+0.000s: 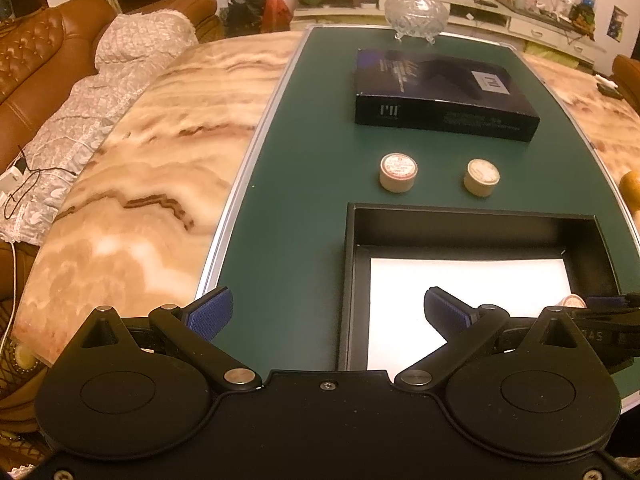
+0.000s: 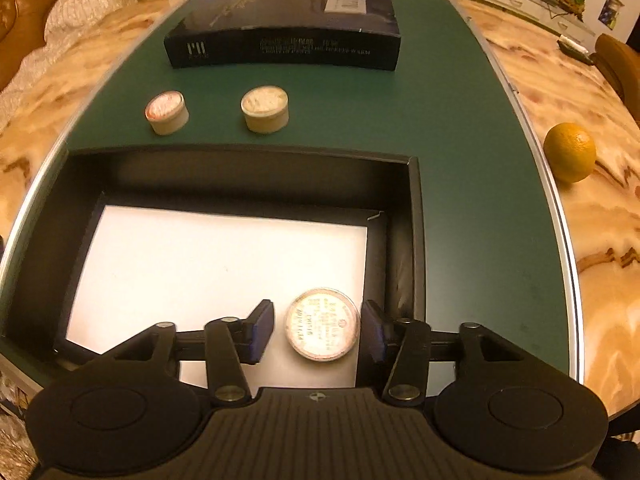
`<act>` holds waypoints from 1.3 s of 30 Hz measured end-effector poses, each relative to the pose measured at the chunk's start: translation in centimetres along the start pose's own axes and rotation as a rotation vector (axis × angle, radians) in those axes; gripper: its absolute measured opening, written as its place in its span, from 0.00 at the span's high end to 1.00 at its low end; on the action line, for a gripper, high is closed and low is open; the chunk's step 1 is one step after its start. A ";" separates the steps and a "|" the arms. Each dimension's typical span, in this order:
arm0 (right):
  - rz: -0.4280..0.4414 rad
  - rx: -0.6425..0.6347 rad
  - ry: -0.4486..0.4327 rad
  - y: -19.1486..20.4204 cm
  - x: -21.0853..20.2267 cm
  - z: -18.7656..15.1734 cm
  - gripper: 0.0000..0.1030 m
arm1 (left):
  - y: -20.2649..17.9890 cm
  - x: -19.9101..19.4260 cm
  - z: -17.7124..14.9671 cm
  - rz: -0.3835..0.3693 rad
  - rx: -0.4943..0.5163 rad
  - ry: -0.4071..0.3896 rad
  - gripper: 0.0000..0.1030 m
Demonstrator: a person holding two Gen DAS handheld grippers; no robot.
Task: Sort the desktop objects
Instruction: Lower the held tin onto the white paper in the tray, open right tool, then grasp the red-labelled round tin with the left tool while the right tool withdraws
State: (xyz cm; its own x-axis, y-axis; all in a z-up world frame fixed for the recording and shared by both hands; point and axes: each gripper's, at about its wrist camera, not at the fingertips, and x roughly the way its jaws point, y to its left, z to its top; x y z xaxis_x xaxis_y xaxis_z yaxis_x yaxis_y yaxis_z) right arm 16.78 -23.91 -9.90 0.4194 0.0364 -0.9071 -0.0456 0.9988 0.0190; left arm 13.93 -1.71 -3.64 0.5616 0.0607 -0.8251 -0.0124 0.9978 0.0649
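Note:
A black open box (image 2: 240, 152) with a white liner lies on the green mat (image 2: 480, 160). A round cream tin (image 2: 322, 330) rests flat on the liner near the box's right wall. My right gripper (image 2: 318, 332) straddles this tin with its jaws parted; a gap shows on the left side, so the pads do not press it. Two more round tins (image 2: 167, 113) (image 2: 265, 109) stand on the mat beyond the box. My left gripper (image 1: 328, 312) hovers wide open and empty over the box's (image 1: 472, 214) near left corner. Both far tins (image 1: 398, 172) (image 1: 482, 177) show there too.
A closed dark box (image 1: 440, 92) lies across the far part of the mat, with a lidded glass bowl (image 1: 416, 12) behind it. An orange (image 2: 570, 152) sits on the marble table to the right of the mat. A brown sofa (image 1: 36, 60) runs along the left.

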 end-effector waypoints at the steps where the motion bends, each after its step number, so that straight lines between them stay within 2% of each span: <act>1: 0.001 0.002 -0.009 -0.1 -0.3 0.0 0.47 | 0.0 0.0 0.1 0.002 0.000 0.000 0.00; 9: 0.047 0.093 -0.124 -1.4 -4.5 -1.4 0.39 | -0.3 0.4 1.2 0.020 0.000 -0.013 0.00; 11: 0.056 0.118 -0.165 -1.5 -5.7 -2.2 0.33 | -0.5 0.8 1.7 0.025 -0.002 -0.013 0.00; 14: 0.051 0.134 -0.203 -1.3 -6.9 -3.2 0.32 | -0.8 1.5 2.6 0.029 -0.004 -0.010 0.00; 17: 0.080 0.170 -0.218 -1.3 -7.5 -3.9 0.28 | -1.3 2.3 3.6 0.033 -0.006 -0.008 0.00; 22: 0.116 0.234 -0.222 -1.3 -7.8 -5.0 0.28 | -2.5 4.1 5.5 0.039 -0.007 -0.002 0.00; 28: 0.104 0.213 -0.233 -0.5 -8.3 -5.8 0.27 | -3.7 6.8 7.5 0.037 0.008 0.002 0.00; 39: 0.141 0.237 -0.253 -1.1 -8.3 -6.1 0.27 | -5.2 11.9 9.7 0.002 0.019 0.022 0.00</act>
State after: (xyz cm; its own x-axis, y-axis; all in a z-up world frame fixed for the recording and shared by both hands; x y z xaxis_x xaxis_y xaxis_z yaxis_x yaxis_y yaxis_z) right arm 7.87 -25.55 -4.97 0.6363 0.1520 -0.7563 0.0795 0.9622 0.2603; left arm 28.77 -6.40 -8.36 0.5430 0.0631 -0.8374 0.0021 0.9971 0.0765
